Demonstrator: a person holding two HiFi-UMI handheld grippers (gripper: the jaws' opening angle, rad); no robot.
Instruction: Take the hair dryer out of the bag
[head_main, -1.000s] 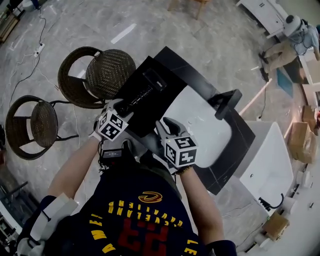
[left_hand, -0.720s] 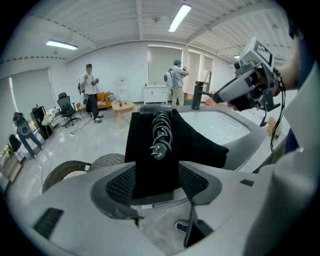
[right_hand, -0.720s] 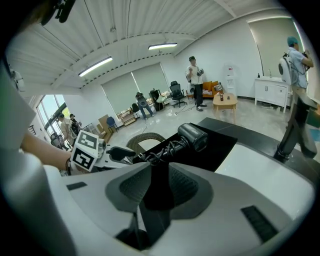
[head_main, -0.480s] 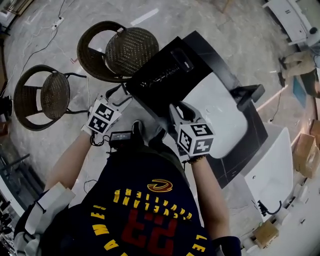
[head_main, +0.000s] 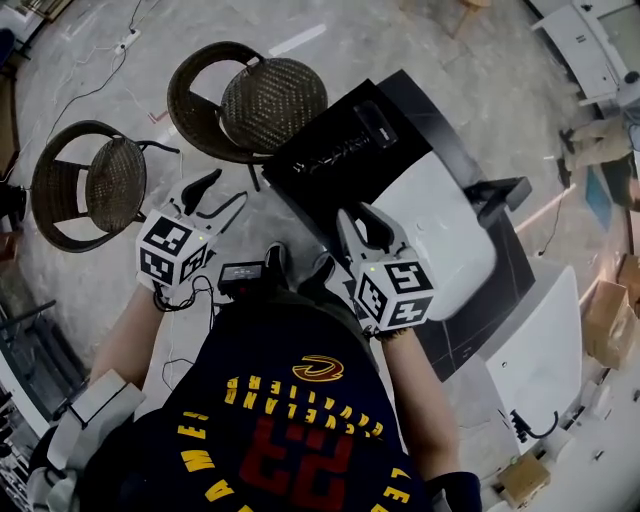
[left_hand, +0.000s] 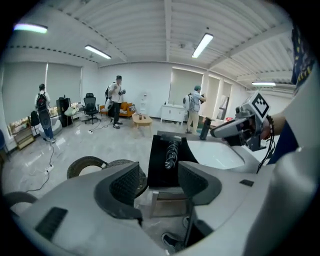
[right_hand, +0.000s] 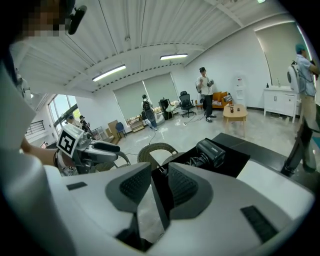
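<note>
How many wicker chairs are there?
2: one wicker chair beside the black table's far corner, the other further left on the floor. More may lie outside the views.

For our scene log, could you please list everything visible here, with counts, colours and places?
hair dryer: one, black, lying on the bag with its coiled cord
bag: one, black, flat on the table's left end
table: one, black with a white top, centre
black fixture: one, at the table's right edge, kind unclear
wicker chairs: two, dark brown, on the floor left of the table
tub: one, white, on the floor right of the table
cardboard boxes: several, brown, far right
people: at least three, standing across the room
left gripper: one, grey, jaws apart, empty, left of the table
right gripper: one, grey, jaws apart, at the bag's near edge
</note>
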